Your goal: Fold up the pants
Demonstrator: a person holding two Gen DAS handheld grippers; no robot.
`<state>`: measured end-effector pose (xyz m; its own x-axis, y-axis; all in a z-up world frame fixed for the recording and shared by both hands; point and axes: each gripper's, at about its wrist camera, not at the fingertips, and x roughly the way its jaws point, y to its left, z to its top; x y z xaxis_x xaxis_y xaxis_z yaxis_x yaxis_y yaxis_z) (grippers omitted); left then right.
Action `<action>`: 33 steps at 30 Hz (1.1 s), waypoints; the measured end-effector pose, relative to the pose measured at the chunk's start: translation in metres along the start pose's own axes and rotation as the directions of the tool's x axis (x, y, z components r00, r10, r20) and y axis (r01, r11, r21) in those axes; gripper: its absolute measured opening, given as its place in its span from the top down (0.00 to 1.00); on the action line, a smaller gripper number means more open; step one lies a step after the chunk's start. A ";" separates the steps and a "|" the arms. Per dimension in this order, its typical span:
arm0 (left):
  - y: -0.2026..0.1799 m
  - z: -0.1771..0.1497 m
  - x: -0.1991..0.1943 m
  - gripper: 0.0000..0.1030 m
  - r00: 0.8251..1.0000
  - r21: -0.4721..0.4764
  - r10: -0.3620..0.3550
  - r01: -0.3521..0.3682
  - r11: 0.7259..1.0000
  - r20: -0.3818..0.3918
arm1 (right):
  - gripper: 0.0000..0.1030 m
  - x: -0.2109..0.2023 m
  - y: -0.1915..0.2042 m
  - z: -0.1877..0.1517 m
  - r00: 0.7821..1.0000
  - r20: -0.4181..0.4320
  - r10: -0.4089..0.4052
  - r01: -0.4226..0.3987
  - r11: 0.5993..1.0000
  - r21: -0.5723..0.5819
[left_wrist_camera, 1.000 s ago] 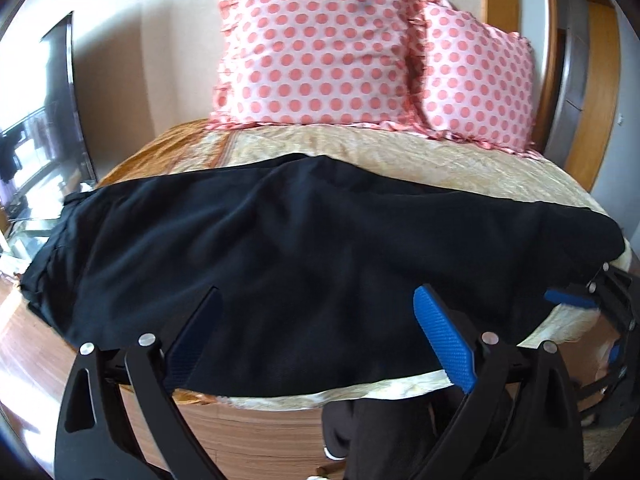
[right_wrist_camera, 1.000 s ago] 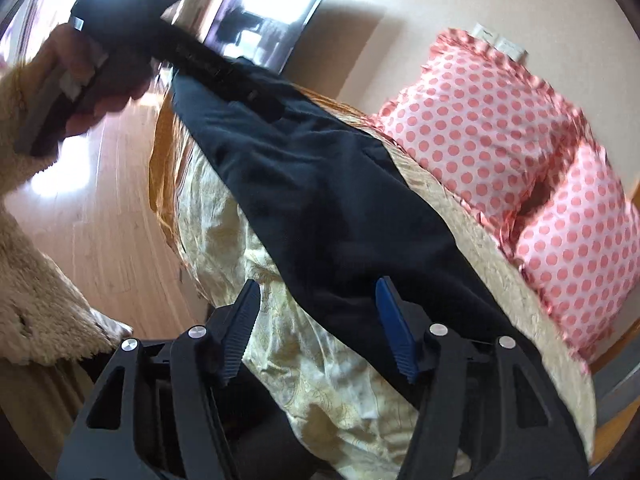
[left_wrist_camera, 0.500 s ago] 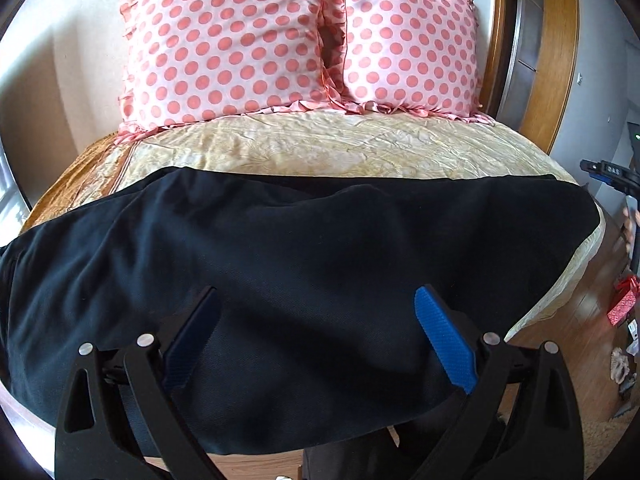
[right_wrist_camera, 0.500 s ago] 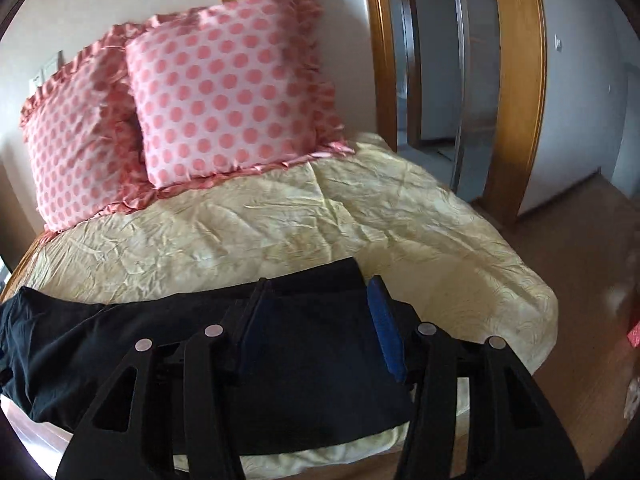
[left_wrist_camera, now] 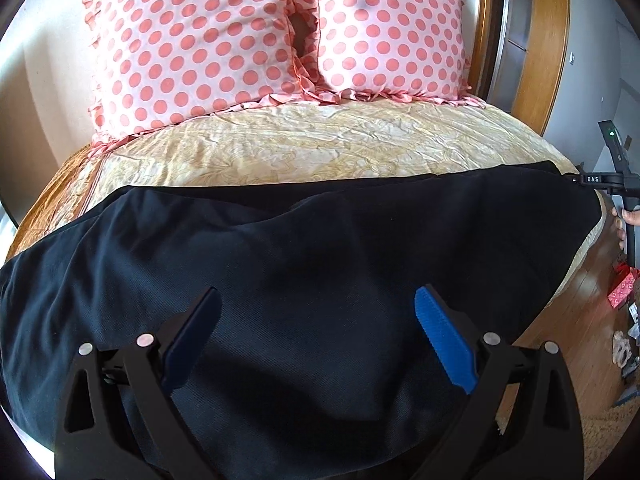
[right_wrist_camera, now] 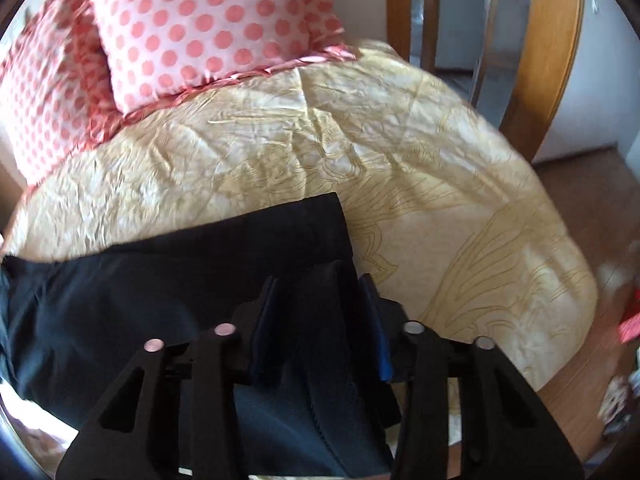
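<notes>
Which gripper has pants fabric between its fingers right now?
The right gripper: its jaws are closing around a fold of the black pants. The left gripper is wide open above them.

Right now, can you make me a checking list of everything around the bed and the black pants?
Surface: yellow bedspread, wrinkled, covering the bed.
Job's things: black pants spread flat across the near side of the bed, one end at the right edge.
Clutter: small things on the wooden floor at right, too blurred to name.
Tongs: left tongs open above the pants, nothing between them; right tongs closing, with a raised fold of the pants' end between them.
Cables: nothing seen.
Surroundings: two pink dotted pillows against the wall, wooden door frame at right.
</notes>
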<state>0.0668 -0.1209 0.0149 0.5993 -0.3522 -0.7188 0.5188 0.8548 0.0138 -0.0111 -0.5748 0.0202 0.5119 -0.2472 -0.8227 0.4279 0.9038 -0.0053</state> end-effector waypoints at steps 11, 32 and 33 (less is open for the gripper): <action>-0.007 0.005 0.014 0.05 0.999 0.022 -0.031 0.031 0.999 -0.022 | 0.83 -0.025 0.031 -0.005 0.965 0.133 -0.226 0.251 0.944 -0.213; -0.007 0.008 0.022 0.05 0.998 0.014 -0.041 0.042 0.999 -0.045 | 0.78 -0.005 -0.002 0.017 0.999 0.030 0.029 -0.027 0.997 -0.068; -0.007 0.009 0.022 0.05 0.998 0.015 -0.042 0.043 0.999 -0.046 | 0.72 -0.007 -0.003 0.018 0.999 0.033 0.038 -0.036 0.997 -0.064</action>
<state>0.0814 -0.1379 0.0051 0.5481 -0.3702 -0.7500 0.5533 0.8329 -0.0069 -0.0021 -0.5821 0.0360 0.5522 -0.2238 -0.8031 0.3606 0.9326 -0.0120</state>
